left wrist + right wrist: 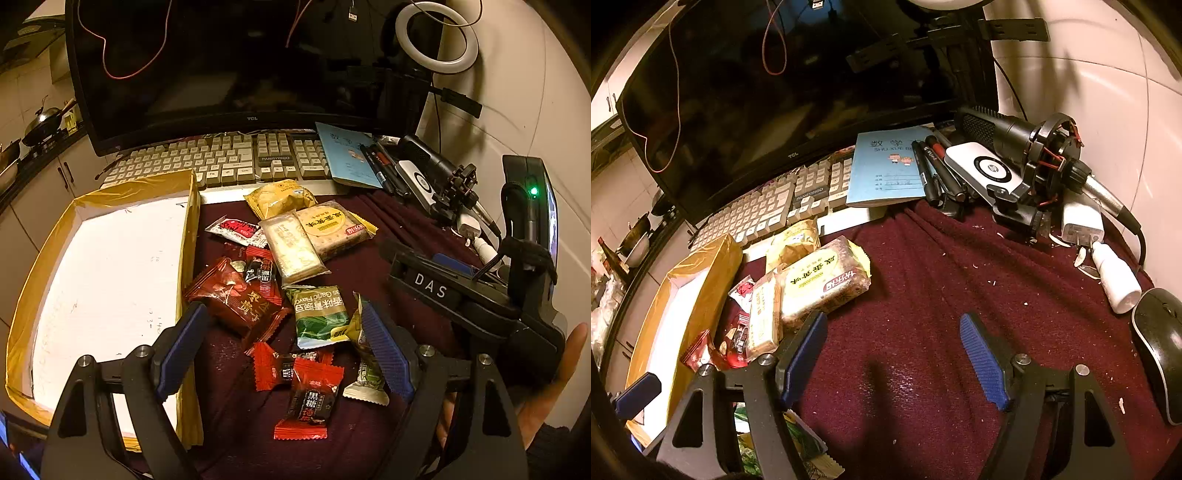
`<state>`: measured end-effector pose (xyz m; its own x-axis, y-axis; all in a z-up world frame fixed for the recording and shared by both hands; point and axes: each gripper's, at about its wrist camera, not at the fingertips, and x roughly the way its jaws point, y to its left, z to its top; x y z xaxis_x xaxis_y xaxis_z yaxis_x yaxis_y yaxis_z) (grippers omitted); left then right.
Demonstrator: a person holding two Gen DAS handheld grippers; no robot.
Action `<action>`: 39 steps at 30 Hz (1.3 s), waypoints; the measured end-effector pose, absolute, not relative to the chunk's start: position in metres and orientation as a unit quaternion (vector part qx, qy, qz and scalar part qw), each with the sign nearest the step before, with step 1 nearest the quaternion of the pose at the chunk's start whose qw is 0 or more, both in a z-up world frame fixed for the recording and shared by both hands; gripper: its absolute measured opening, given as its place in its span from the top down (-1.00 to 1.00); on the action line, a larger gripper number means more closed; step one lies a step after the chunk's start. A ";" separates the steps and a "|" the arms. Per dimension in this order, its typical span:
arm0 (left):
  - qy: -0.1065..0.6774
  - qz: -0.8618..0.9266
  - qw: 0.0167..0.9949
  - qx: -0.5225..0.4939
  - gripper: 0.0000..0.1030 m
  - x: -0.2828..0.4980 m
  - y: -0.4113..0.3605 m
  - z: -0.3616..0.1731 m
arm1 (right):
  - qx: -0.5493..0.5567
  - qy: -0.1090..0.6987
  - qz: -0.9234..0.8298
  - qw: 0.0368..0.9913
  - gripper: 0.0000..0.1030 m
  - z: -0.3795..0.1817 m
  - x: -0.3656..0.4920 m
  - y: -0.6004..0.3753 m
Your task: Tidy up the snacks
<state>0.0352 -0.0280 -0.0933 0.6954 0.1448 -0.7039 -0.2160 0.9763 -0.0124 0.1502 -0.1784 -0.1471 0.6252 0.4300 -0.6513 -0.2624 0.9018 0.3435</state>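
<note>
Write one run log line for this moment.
left gripper: open, above snacks | right gripper: open, empty | box: no snacks

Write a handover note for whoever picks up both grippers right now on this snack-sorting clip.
Left gripper: jaws open, empty, hovering over the snack pile.
Right gripper: jaws open, empty, over bare maroon cloth.
Box, with its yellow-taped rim, sits left of the pile; no snacks show inside.
Done: nothing sorted yet.
Left: move every packet from the cloth into the box.

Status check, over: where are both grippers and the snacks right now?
Left gripper open, empty, over the snack pile. Right gripper open, empty, over bare cloth. Box holds no snacks yet. Nothing in the way.
</note>
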 end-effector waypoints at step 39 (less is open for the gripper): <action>0.384 0.102 0.916 -0.053 -0.66 0.036 -0.021 -0.094 | 0.104 0.387 0.196 0.895 -0.48 -0.146 0.150 -0.178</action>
